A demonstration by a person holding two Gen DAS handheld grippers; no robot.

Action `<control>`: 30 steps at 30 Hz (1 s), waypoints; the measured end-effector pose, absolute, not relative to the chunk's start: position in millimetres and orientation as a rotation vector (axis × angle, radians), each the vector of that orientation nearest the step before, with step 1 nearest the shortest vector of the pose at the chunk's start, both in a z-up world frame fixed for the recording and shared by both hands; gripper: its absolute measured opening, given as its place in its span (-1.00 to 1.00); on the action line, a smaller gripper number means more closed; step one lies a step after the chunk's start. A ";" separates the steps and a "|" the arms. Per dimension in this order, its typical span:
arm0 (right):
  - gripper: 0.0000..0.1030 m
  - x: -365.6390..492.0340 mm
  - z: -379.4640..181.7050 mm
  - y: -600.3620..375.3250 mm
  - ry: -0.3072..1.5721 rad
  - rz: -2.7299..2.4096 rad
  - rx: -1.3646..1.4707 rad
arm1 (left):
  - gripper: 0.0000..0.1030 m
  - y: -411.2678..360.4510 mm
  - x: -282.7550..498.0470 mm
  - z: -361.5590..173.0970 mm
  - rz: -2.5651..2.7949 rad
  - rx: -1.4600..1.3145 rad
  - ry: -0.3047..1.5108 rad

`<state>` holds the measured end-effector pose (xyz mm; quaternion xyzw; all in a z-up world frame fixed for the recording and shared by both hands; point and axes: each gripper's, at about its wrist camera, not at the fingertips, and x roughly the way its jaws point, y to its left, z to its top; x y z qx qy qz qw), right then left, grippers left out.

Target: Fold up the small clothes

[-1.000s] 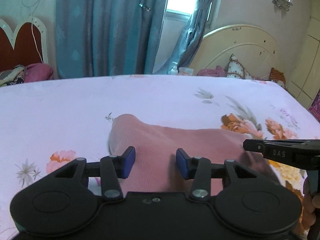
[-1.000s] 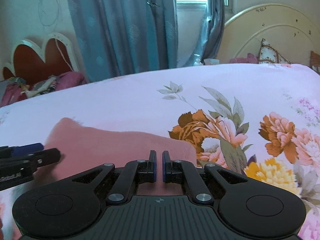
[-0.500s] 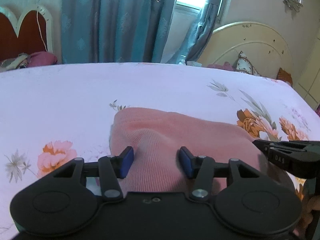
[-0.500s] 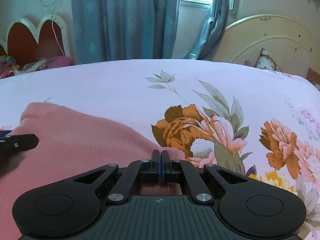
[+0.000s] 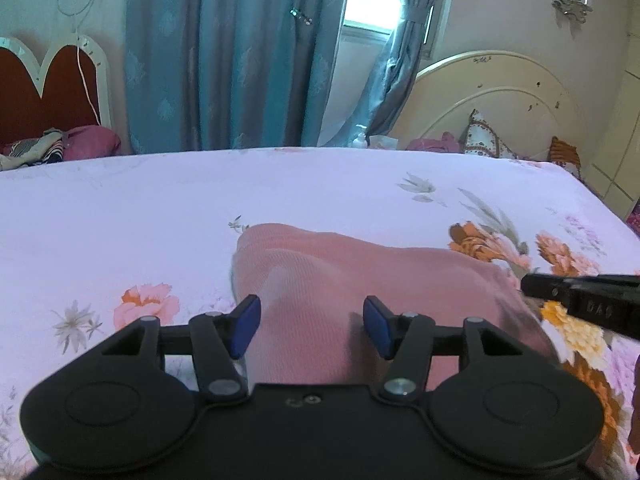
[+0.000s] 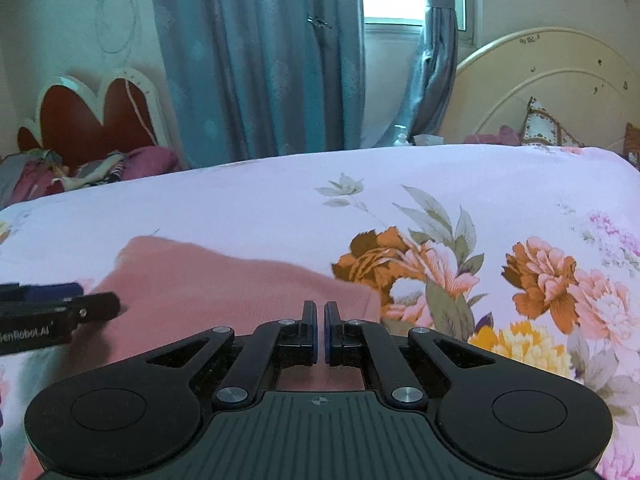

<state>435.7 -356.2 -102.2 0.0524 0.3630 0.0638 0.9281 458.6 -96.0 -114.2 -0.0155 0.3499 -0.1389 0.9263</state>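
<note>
A pink knit garment (image 5: 360, 280) lies folded on the floral bedsheet (image 5: 160, 208); it also shows in the right wrist view (image 6: 224, 284). My left gripper (image 5: 312, 326) is open, its blue pads on either side of the garment's near left part, holding nothing. My right gripper (image 6: 320, 328) is nearly closed with a thin gap, over the garment's near right corner; no cloth shows between its pads. The right gripper's tip (image 5: 580, 300) shows at the right of the left wrist view, and the left gripper (image 6: 60, 312) at the left of the right wrist view.
Blue curtains (image 5: 240, 52) and a window stand behind the bed. A cream headboard (image 5: 500, 112) with cushions is at the far right. A red heart-shaped headboard (image 5: 52, 92) with piled clothes is at the far left.
The right gripper's pads went from a narrow gap to fully together, then parted slightly. Both grippers shifted a little over the garment; the left stayed open.
</note>
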 end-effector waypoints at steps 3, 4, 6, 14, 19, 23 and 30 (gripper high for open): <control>-0.96 418.4 -103.0 -350.9 0.749 0.144 0.083 | 0.08 -95.5 442.5 -109.1 -0.293 -0.025 0.708; -0.96 412.8 -103.9 -349.9 0.751 0.149 0.080 | 0.08 -94.5 436.2 -108.6 -0.295 -0.025 0.709; -0.96 401.5 -106.1 -349.3 0.761 0.165 0.082 | 0.08 -93.5 422.5 -109.7 -0.303 -0.023 0.711; -0.96 368.5 -123.2 -345.5 0.803 0.175 -0.001 | 0.09 -95.8 388.4 -128.8 -0.296 0.003 0.735; -0.96 369.1 -141.1 -351.3 0.821 0.159 -0.062 | 0.10 -101.5 383.9 -130.7 -0.293 0.044 0.725; -0.96 351.6 -120.6 -360.1 0.805 0.177 0.031 | 0.09 -90.4 364.9 -120.9 -0.312 0.020 0.722; -0.96 307.5 -124.1 -350.1 0.857 0.133 0.006 | 0.09 -82.2 333.0 -137.1 -0.373 0.057 0.782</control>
